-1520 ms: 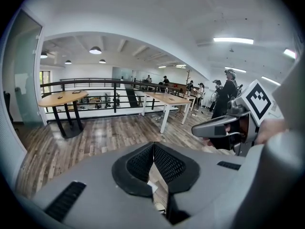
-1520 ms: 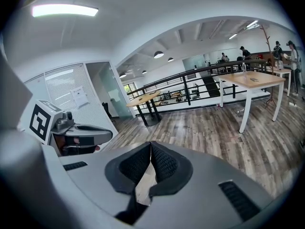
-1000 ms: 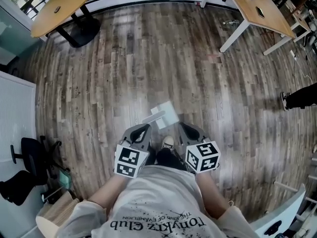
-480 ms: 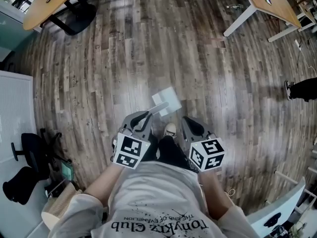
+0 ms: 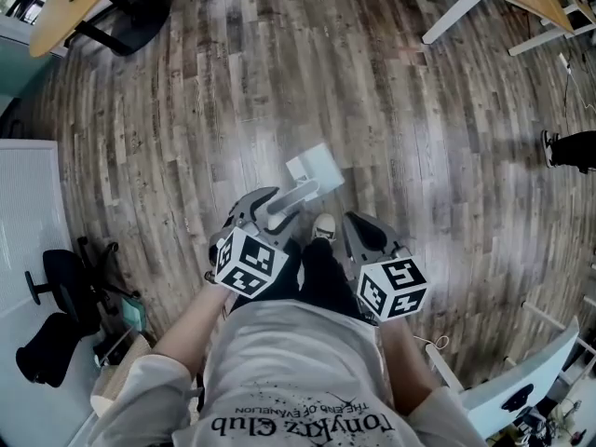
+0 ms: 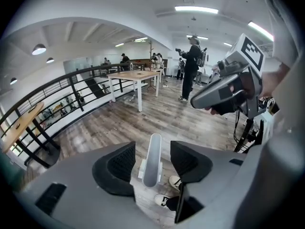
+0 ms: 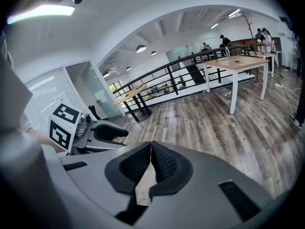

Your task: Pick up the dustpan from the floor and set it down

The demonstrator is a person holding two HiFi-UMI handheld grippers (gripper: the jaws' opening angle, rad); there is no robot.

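While its jaws have just been opening, the left claw straddles the dustpan handle, with both pads clear of it. The dustpan sits on the floor, just ahead of the person's shoe. The right claw is closed and empty, beside the left.

Pale grey dustpan, grey-brown streaked wood floor, black-and-white marker cube

L tongs just opened; dustpan handle now loose between jaws
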